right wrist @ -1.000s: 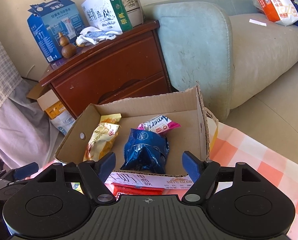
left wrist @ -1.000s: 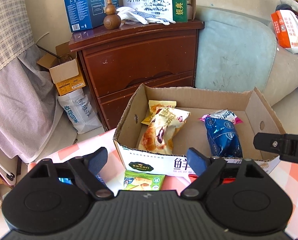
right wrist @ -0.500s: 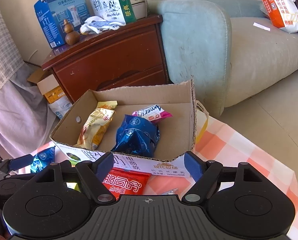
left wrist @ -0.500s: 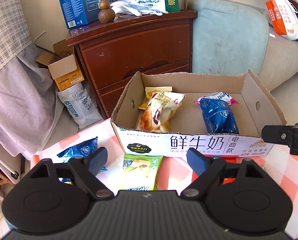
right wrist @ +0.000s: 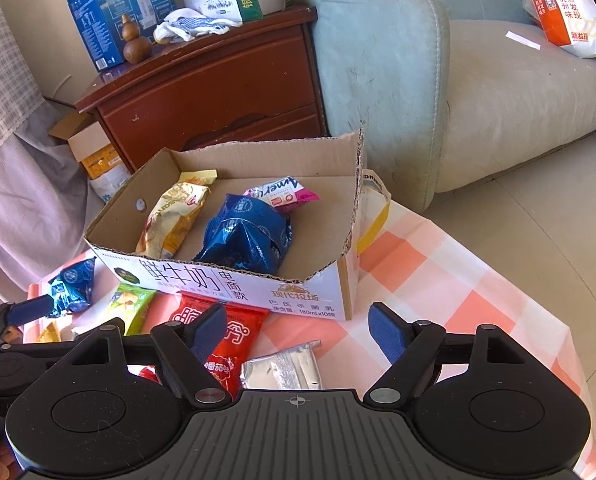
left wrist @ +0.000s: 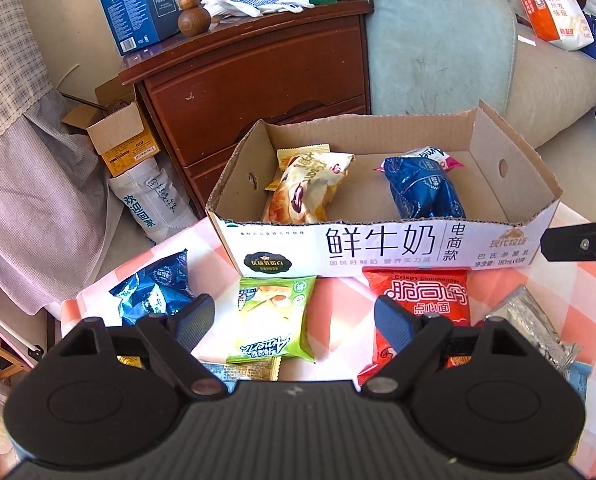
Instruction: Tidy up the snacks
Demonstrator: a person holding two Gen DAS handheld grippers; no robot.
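Fingers apart on both, nothing gripped: left gripper (left wrist: 294, 322) over green packet (left wrist: 272, 318), right gripper (right wrist: 298, 336) over silver packet (right wrist: 284, 366) | step: choosing next snack | cardboard box (left wrist: 378, 248) just beyond | next: lower, clamp, lift in.

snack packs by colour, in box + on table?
Blue: 2, one in the cardboard box at, one on the table
Yellow/cream: 2
Pink-white: 1
Green: 1
Red: 1
Silver: 1
Total: 8
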